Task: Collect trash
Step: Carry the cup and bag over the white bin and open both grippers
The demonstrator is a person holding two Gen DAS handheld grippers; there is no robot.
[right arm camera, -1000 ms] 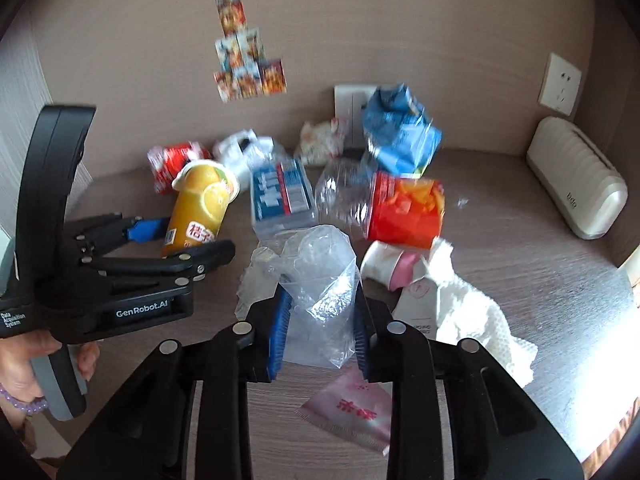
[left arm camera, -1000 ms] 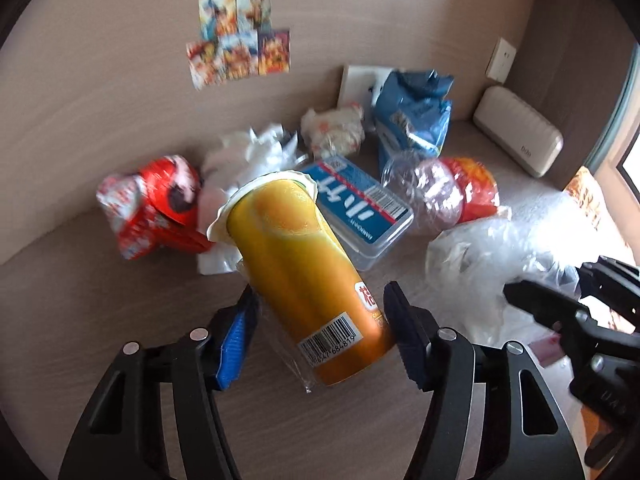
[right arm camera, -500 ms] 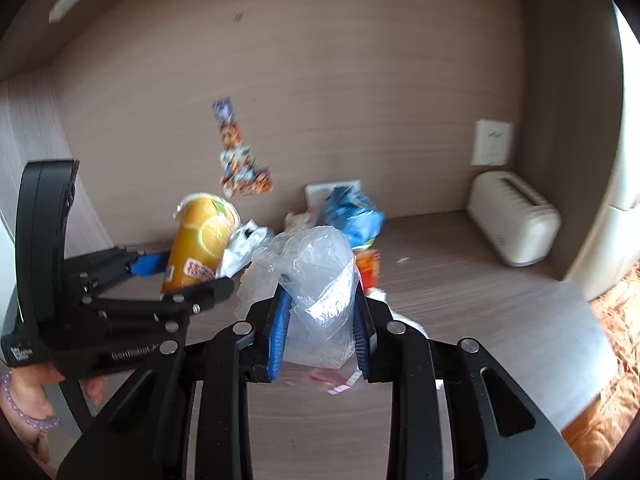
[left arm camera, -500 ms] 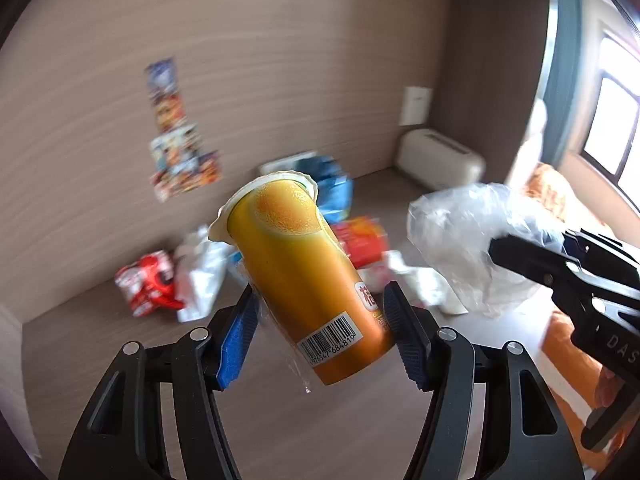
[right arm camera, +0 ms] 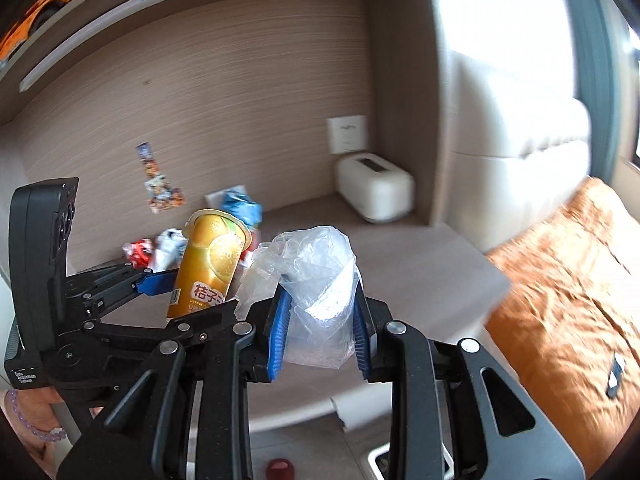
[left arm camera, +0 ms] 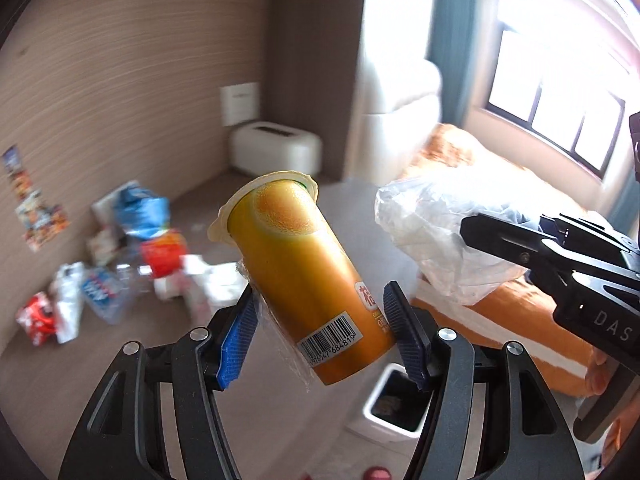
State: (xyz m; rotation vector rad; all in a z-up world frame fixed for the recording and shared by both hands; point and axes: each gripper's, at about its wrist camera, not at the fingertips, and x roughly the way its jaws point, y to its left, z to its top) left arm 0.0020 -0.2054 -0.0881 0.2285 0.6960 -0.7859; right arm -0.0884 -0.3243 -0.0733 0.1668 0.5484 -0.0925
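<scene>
Both grippers have swung off the table and now hang past its edge, each with its load carried along. Nearest, the left gripper (left arm camera: pixel 320 340) has its jaws set fairly wide and clamped on the lower half of the cup (left arm camera: pixel 296 276), which tilts with its peeled foil rim pointing up and away. Just beside it, the right gripper (right arm camera: pixel 320 328) has its jaws drawn narrow and pinched on the crumpled bag (right arm camera: pixel 316 280), which bulges out above the pads.

Below the left gripper, a white bin (left arm camera: pixel 394 408) with a dark opening stands on the floor, partly covered by a jaw and the cup's base. That suggests the pickup is done and the drop comes next; neither load looks to be squarely over the opening yet, though the fisheye makes this hard to judge.

Farther off, the table (left arm camera: pixel 192 248) carries the rest of the trash (left arm camera: pixel 132 264): red, blue and white wrappers, a clear tub, tissue, all blurred, so pieces cannot be counted. More trips seem needed. At the far corner sits a toaster (right arm camera: pixel 374 192), and a bed (right arm camera: pixel 560 292) with an orange cover runs along the right, under an overexposed window.
</scene>
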